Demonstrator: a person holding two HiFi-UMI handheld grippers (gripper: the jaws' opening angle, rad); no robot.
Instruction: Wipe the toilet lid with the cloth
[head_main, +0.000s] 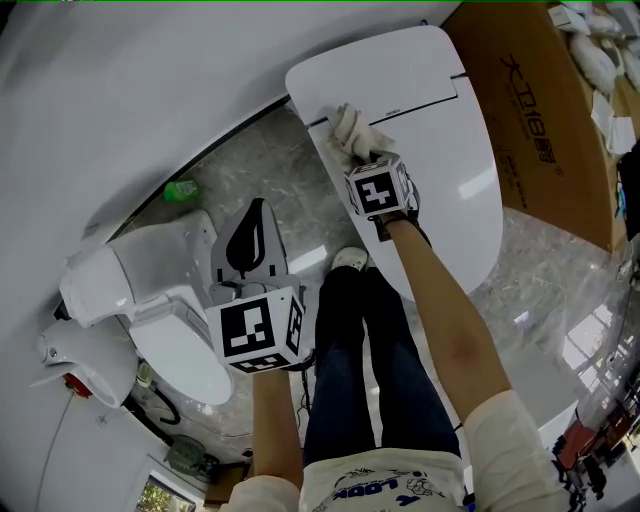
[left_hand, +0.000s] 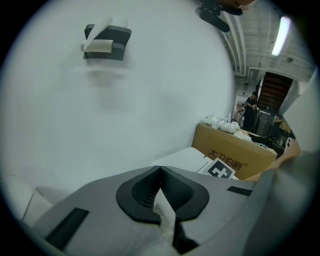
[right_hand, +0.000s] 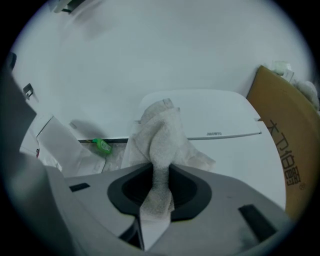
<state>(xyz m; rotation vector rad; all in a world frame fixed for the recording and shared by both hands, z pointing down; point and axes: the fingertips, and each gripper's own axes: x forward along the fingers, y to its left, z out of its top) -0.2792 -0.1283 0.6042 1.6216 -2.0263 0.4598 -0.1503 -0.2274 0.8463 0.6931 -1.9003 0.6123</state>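
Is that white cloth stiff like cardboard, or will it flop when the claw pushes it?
Probably floppy: the cloth bunches in soft folds where the right claw pinches it. It looks light, and its fuzzy weave would likely drag a little on the glossy toilet lid.

White wall (head_main: 150, 80), gry marble flr (head_main: 262, 165)

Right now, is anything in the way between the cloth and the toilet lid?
No, nothing I can see. The cloth, pinched in the right gripper, already lies right on the toilet lid.
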